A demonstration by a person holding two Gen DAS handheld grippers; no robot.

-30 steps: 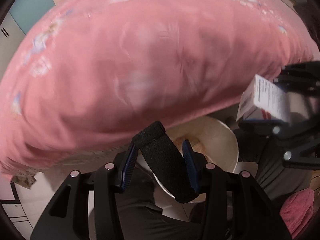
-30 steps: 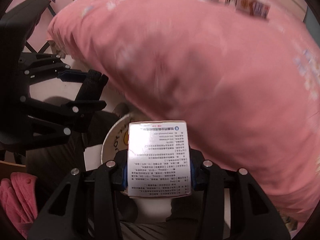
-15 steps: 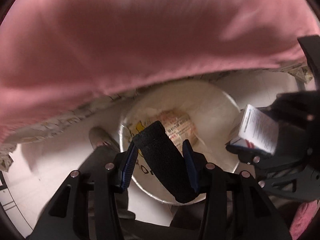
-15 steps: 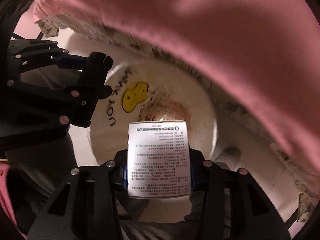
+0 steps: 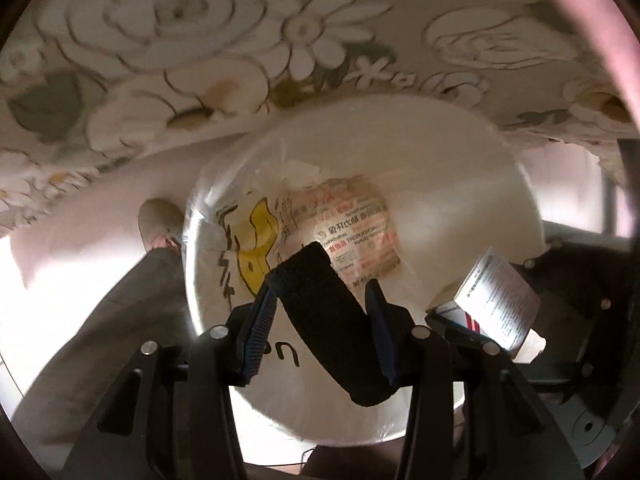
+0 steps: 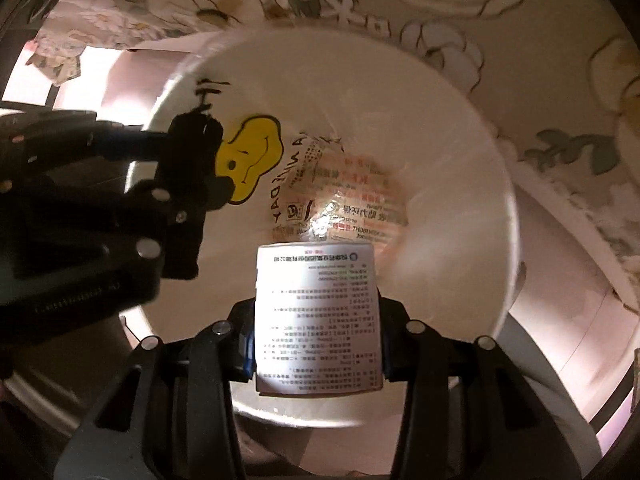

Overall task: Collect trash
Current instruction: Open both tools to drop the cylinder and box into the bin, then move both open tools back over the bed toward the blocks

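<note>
Black foam strip (image 5: 328, 320), thick and rectangular, clamped aslant in left gripper (image 5: 320, 328). Printed white carton (image 6: 318, 320) (flat-faced, small text) pinched in right gripper (image 6: 318, 344). Both poised over round white bin (image 5: 520, 200), clear-lined, crumpled printed wrapper (image 5: 352, 228) at bottom; floral fabric (image 5: 180, 60) behind.

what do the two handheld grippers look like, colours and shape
Both the left gripper and the right gripper have black, angular plastic frames studded with round silver bolt heads. Each has two flat fingers faced with ribbed blue pads. No cables, markings or sleeves are visible.
</note>
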